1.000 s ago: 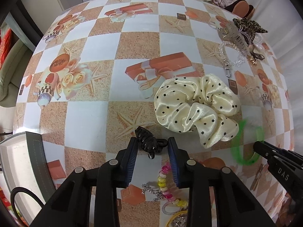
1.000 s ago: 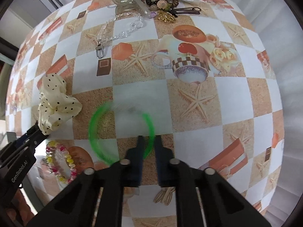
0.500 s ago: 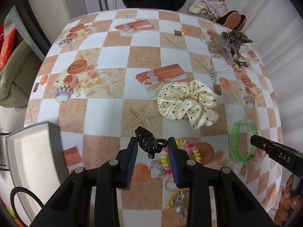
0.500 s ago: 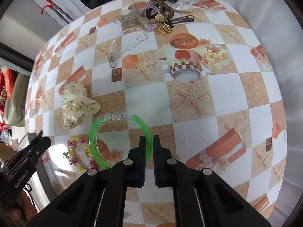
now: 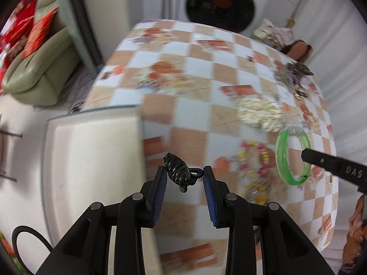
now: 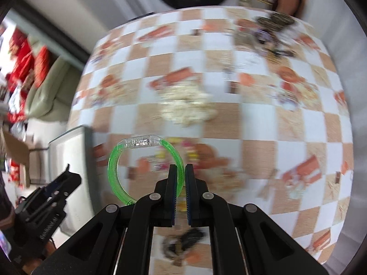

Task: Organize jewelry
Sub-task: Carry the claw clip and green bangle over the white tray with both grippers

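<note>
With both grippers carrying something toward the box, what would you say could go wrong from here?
1. The black claw clip sits skewed at the very fingertips of the left gripper, so it may twist out before it reaches the box.
2. The right gripper pinches only a thin edge of the green bangle, which could swing or slip.
3. Both views are motion-blurred and the grippers are close together, so they might collide.

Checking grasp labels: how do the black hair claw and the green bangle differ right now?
The black hair claw is opaque and ribbed; the green bangle is a translucent ring. The left gripper spans the claw with jaws wide; the right gripper pinches the bangle's rim, jaws nearly closed. Both are held above the table.
</note>
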